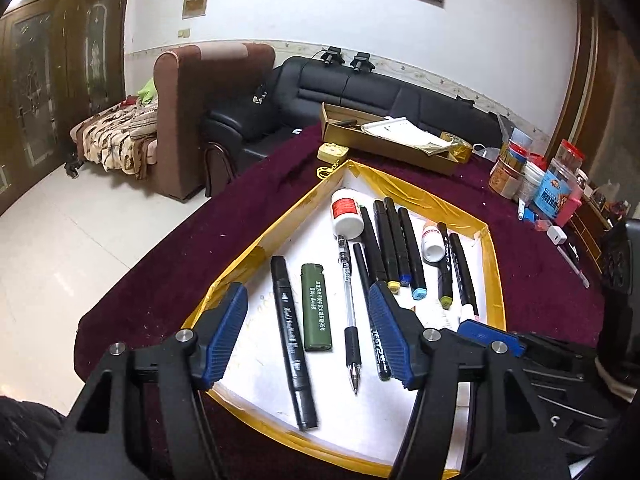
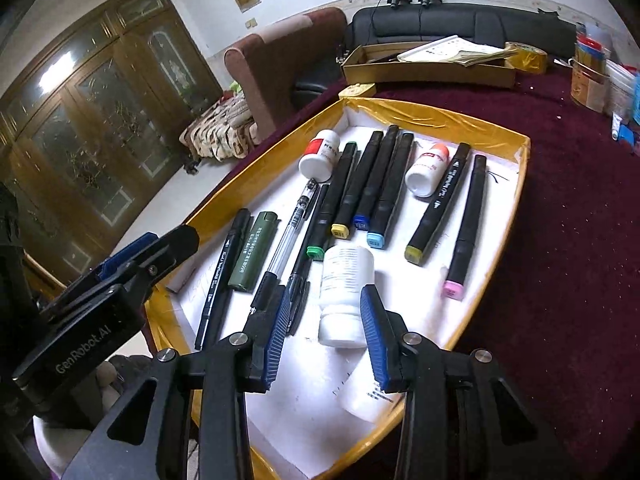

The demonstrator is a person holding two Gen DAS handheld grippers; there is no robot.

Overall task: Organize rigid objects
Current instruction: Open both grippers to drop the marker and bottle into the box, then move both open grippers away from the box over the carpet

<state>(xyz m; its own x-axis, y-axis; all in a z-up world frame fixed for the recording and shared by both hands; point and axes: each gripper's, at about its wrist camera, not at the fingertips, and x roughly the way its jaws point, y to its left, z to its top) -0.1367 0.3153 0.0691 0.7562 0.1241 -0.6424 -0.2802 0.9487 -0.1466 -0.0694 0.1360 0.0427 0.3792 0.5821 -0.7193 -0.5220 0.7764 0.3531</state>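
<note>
A shallow white tray with a gold taped rim [image 1: 256, 248] [image 2: 516, 184] lies on a dark red tablecloth. In it lie several black markers [image 1: 390, 240] [image 2: 388, 184], a clear gel pen [image 1: 348, 304] [image 2: 292, 228], a green lighter [image 1: 317, 308] [image 2: 254, 254], a black brush pen [image 1: 290, 344] [image 2: 222, 276] and white bottles with red labels [image 1: 346, 214] [image 2: 320, 156]. My left gripper [image 1: 306, 300] is open above the lighter and pens. My right gripper [image 2: 324, 296] is open, its fingers on either side of a white bottle [image 2: 346, 292] lying in the tray.
A cardboard box with papers [image 1: 384, 140] [image 2: 432, 64] sits behind the tray. Jars and small containers [image 1: 536, 176] [image 2: 592, 80] crowd the table's right side. A black sofa [image 1: 360, 92] and a brown armchair [image 1: 188, 120] stand beyond the table.
</note>
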